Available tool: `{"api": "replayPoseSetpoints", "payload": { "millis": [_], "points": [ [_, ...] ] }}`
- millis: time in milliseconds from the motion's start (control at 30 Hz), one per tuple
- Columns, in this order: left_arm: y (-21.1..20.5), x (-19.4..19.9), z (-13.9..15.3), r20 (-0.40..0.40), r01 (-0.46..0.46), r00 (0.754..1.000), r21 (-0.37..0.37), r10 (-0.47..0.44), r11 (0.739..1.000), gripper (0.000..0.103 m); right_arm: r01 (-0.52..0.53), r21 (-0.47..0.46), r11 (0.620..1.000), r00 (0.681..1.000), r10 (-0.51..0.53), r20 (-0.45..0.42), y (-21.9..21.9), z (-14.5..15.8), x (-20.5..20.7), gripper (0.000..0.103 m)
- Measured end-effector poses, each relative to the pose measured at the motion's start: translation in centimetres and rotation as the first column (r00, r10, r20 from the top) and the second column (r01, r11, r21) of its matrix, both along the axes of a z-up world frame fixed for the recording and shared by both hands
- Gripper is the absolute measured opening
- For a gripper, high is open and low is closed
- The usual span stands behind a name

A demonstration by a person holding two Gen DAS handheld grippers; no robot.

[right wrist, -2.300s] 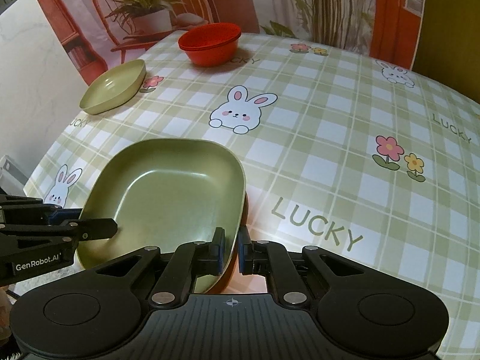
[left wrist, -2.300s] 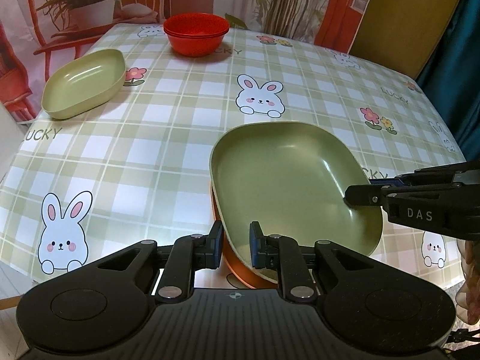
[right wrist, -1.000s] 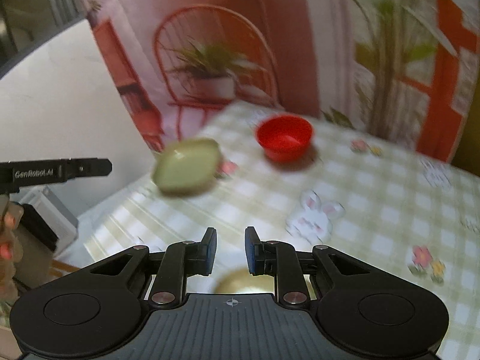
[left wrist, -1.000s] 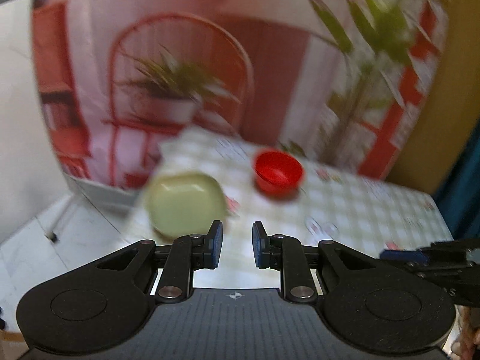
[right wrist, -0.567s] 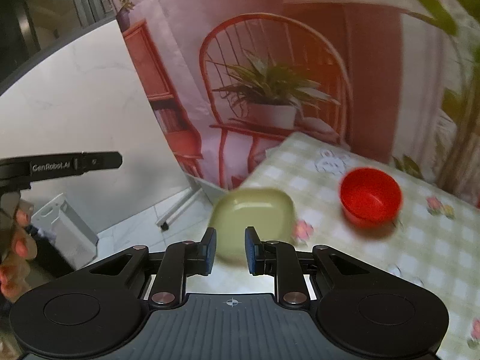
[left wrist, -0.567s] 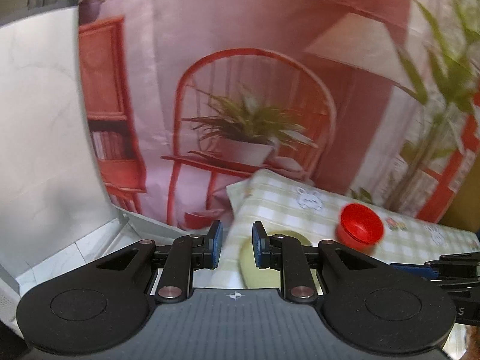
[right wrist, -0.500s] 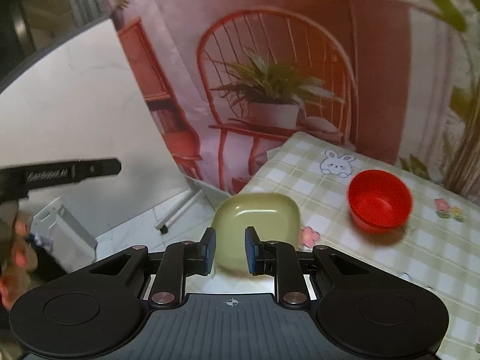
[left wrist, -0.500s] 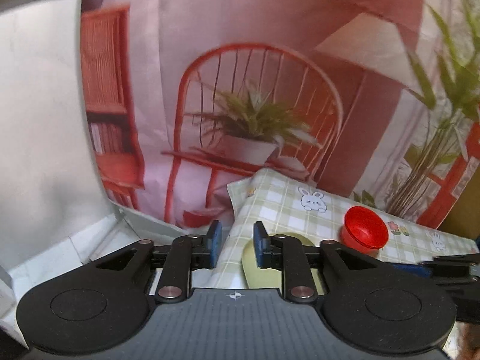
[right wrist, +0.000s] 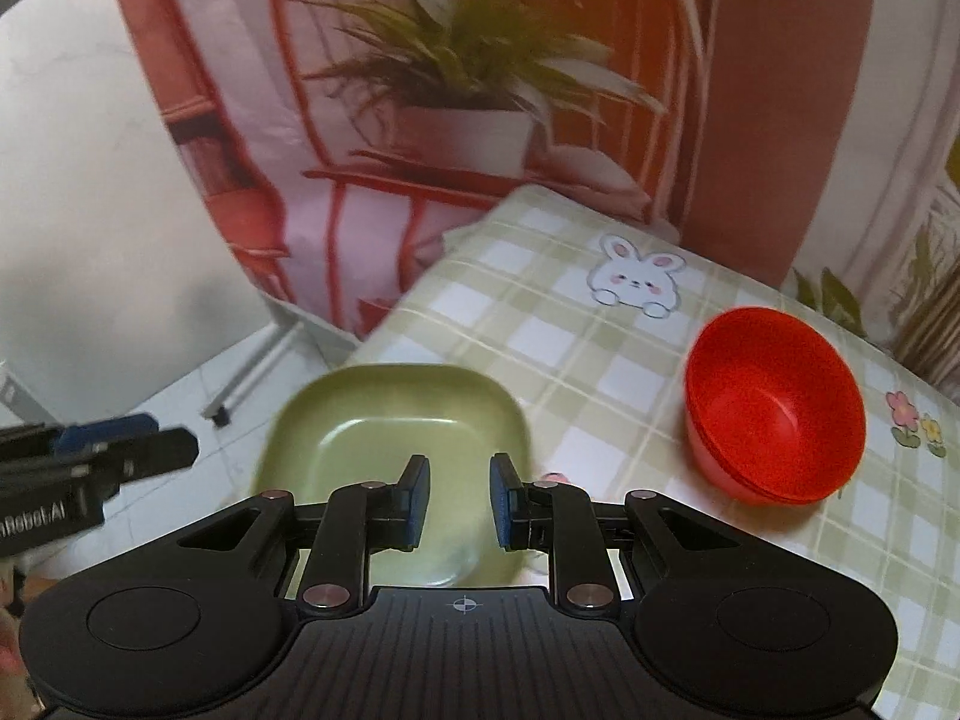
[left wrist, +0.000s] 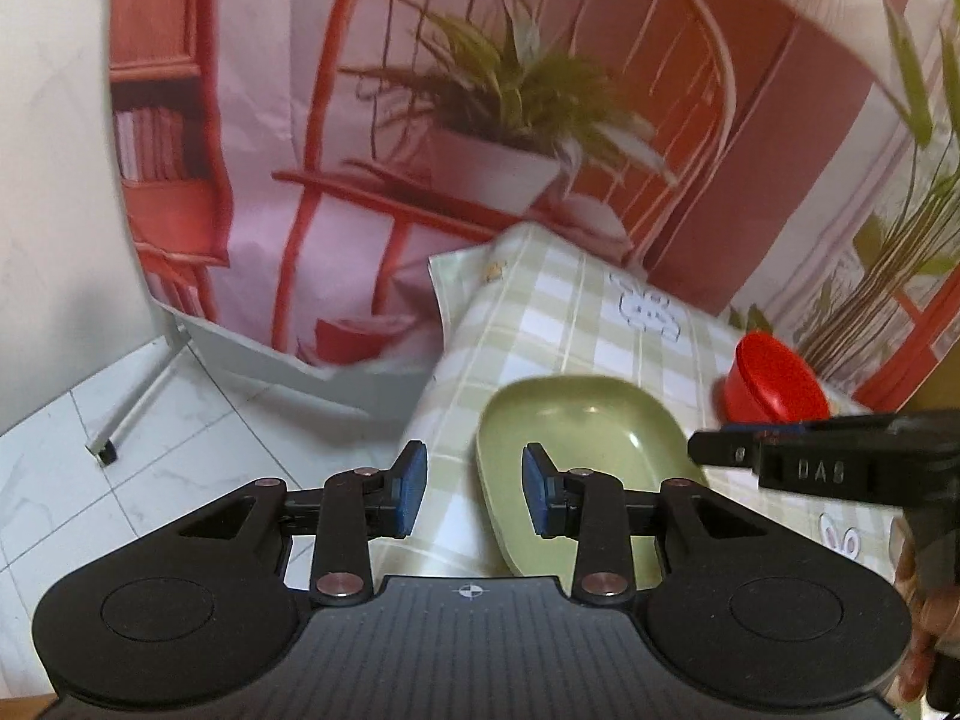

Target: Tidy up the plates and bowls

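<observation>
A shallow green dish lies near the table's left corner. Stacked red bowls stand to its right. My left gripper hovers over the dish's left rim. Its jaws are opening, the rim shows in the gap between them, and the pads press on nothing. My right gripper hangs above the dish's right half with a narrow gap between its pads and nothing held. Each gripper also shows in the other's view: the right gripper at the right edge, the left gripper at the left edge.
The table has a green checked cloth with rabbit prints. Its corner and edge drop off just left of the dish, over a white tiled floor. A printed backdrop on a metal stand hangs behind.
Both grippers have come down and closer to the green dish, which now looks much larger. The left jaws have widened. The right jaws keep the same narrow gap.
</observation>
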State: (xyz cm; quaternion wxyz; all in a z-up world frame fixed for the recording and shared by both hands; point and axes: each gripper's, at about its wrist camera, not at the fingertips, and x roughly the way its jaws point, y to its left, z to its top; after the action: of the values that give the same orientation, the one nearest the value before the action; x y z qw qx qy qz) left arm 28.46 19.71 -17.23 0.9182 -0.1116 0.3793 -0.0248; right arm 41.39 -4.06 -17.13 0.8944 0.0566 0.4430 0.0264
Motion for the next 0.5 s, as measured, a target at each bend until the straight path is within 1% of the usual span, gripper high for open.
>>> {"api": "replayPoseSetpoints", "payload": {
  "millis": [233,500],
  "points": [
    [-1.0,1.3,-2.3,-0.039,0.029,0.999,0.006,-0.029,1.000,0.037,-0.008,-0.016,1.000,0.999,0.007,-0.039,-1.1,-2.2,0.9,0.021],
    [-1.6,1.7,-3.6,-0.069,0.022,0.997,0.013,-0.021,1.000,0.037,-0.008,0.017,1.000,0.999,0.008,-0.045,-1.7,-3.5,0.6,0.021]
  ]
}}
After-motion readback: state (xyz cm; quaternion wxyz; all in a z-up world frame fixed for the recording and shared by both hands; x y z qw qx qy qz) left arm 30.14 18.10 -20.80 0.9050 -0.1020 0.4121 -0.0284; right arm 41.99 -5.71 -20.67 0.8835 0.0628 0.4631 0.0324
